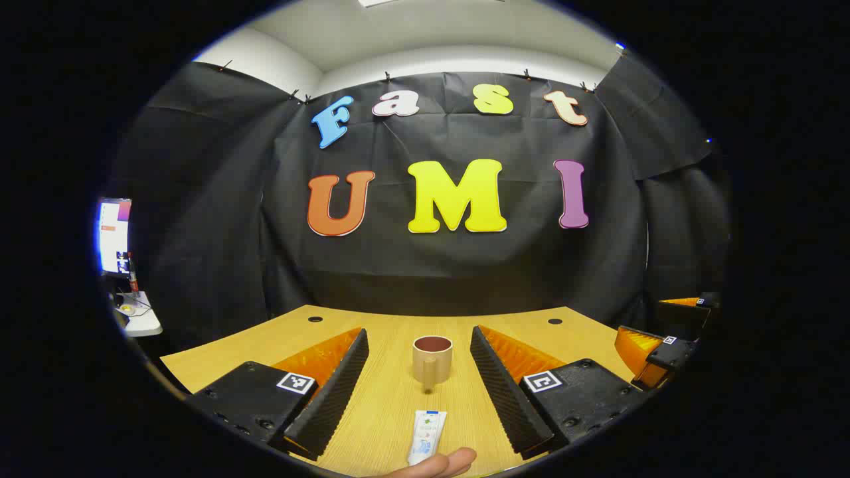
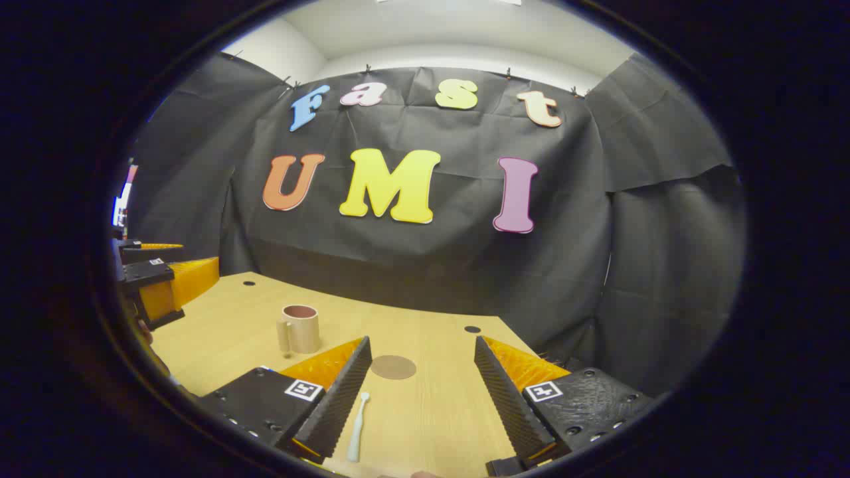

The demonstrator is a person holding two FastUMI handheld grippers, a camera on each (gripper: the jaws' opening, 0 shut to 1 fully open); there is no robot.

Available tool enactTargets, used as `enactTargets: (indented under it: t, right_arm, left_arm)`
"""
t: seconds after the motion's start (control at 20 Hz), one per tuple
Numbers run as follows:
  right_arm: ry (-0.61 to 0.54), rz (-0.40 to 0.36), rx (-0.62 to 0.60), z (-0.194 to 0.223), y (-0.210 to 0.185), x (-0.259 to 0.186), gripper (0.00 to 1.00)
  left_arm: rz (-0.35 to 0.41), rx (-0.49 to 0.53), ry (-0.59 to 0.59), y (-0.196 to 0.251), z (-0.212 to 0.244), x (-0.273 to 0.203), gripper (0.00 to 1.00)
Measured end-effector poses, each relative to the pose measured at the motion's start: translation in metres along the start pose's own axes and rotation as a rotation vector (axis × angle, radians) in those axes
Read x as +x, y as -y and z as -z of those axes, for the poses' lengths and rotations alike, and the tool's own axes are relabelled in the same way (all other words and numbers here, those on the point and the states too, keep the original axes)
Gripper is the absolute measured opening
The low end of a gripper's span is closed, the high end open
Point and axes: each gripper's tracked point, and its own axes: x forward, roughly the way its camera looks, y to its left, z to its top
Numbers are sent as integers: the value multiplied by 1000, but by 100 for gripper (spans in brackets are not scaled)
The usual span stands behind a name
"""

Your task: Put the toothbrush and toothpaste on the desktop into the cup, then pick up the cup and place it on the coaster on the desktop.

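Both grippers hover with fingers apart, the left gripper [image 1: 420, 392] framing toothpaste [image 1: 426, 435] at 6 o'clock of the cup [image 1: 432, 359], the right gripper [image 2: 420, 401] framing toothbrush [image 2: 357, 426] and coaster [image 2: 393, 366] at 12.

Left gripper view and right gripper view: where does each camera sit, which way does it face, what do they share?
Left gripper view: rides the left hand-held gripper, facing the cup and toothpaste on the table; a fingertip shows at the bottom edge.
Right gripper view: rides the right hand-held gripper, facing the coaster and toothbrush; cup sits to the left.
Shared: cup, table; each shows the other gripper at its edge.
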Motion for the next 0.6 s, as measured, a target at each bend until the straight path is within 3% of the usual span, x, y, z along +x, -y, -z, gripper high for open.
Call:
enactTargets:
  t: [0.6]
  right_arm:
    - [15,38,-13,-3,10,0,94]
  left_arm:
    - [32,3,-48,11,14,1,98]
